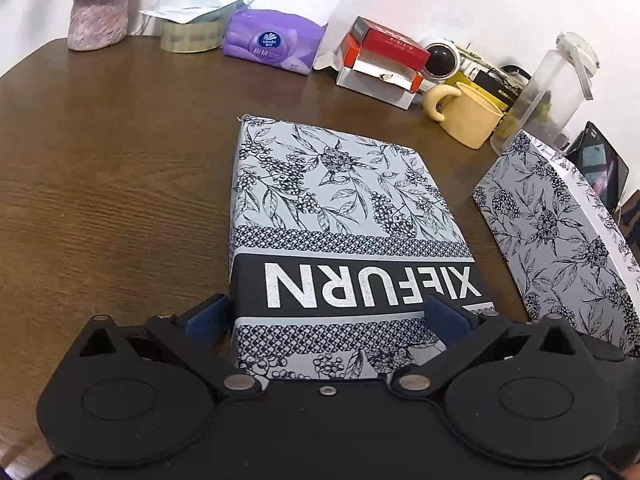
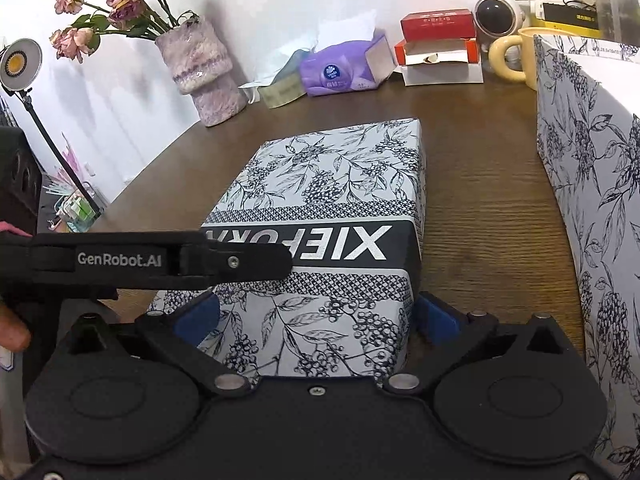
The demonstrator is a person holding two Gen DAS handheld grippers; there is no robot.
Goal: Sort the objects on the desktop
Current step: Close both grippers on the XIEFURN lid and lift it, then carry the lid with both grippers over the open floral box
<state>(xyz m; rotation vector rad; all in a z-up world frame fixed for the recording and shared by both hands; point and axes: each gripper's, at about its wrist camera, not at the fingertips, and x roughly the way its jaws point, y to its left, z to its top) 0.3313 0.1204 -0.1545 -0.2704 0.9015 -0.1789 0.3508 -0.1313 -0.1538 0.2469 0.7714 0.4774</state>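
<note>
A floral black-and-white box [image 1: 332,184] marked XIEFURN lies flat on the brown table [image 1: 120,168]. My left gripper [image 1: 328,314] is spread wide at the box's dark band. Its left pad is beside the left wall and its right pad hovers over the top near the right edge. In the right wrist view the same box [image 2: 340,176] sits between the fingers of my right gripper [image 2: 318,316], both blue pads against its side walls at the near end. The left gripper's finger [image 2: 240,260] crosses above the band. A second floral box [image 2: 592,208] stands tilted on the right.
Along the back wall stand a pink vase [image 2: 204,76], a tape roll [image 1: 191,34], a purple tissue pack [image 1: 272,42], red-and-white cartons [image 1: 384,60], a round white camera [image 1: 440,60], a yellow mug [image 1: 468,114] and a clear bottle [image 1: 548,92]. Bare wood lies left of the box.
</note>
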